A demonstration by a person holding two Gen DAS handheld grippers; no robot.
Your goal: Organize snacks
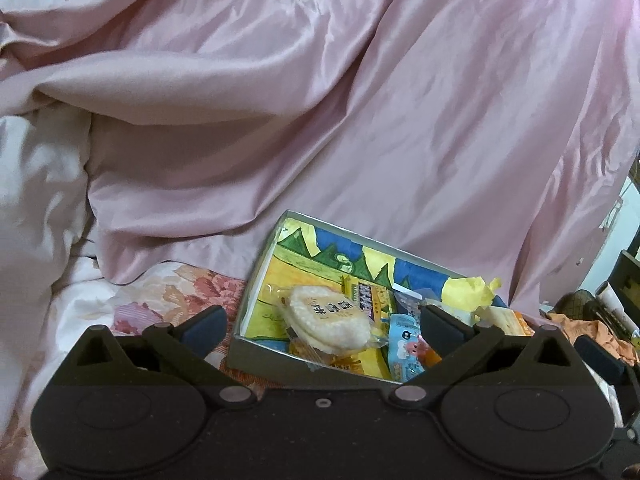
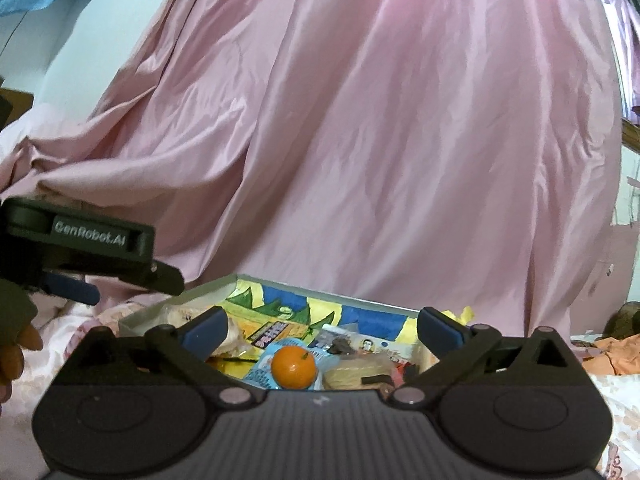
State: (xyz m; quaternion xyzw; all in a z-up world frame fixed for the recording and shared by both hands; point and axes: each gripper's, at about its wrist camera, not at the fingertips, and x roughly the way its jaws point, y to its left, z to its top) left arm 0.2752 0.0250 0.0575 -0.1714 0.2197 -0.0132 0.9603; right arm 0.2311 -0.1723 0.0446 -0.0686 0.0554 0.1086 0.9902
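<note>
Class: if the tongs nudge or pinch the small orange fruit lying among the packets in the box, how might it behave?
The orange fruit looks round, so it would probably roll off the blue packet beneath. Its smooth, glossy skin may slip between open right tongs.

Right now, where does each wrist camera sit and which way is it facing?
Left wrist: behind the open left gripper, facing the snack box and rice cracker on the bed.
Right wrist: behind the open right gripper, over the same box, a tangerine between its jaws; a hand shows at left.
Shared: the box and pink sheet.
</note>
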